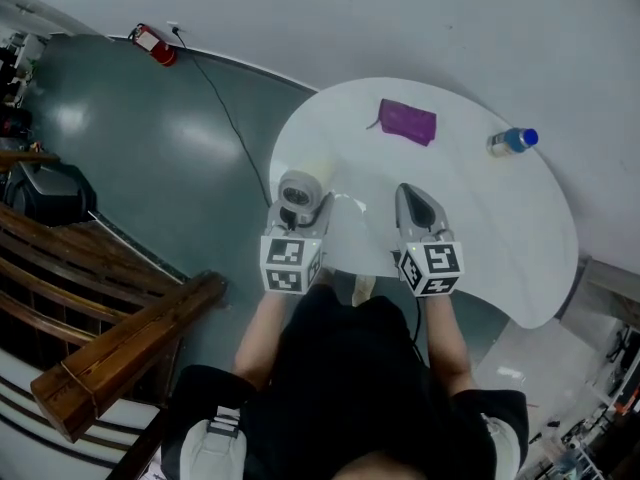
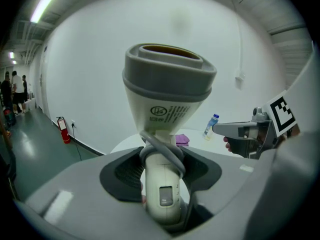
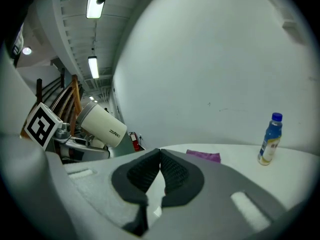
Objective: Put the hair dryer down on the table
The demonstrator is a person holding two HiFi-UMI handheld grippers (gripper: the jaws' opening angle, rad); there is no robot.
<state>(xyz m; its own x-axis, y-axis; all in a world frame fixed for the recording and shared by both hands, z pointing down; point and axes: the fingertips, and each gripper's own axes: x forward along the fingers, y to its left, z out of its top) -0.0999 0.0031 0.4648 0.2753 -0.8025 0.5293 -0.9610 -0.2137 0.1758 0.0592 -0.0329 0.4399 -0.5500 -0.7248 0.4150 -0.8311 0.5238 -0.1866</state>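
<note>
Gripping hair dryer (image 2: 167,99) handle in left gripper (image 2: 162,165), nozzle up, near worktop (image 1: 480,218) edge — with right gripper (image 3: 160,156) closed, empty.

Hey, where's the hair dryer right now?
In the head view the hair dryer is at left, clamped by its handle in the left claw, over the near-left edge of the white table.

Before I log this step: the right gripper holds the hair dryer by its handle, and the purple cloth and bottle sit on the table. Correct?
Not quite: the left gripper holds the hair dryer by its handle, as the left gripper view shows; the right gripper is shut and empty. The purple cloth and bottle do sit on the table.
</note>
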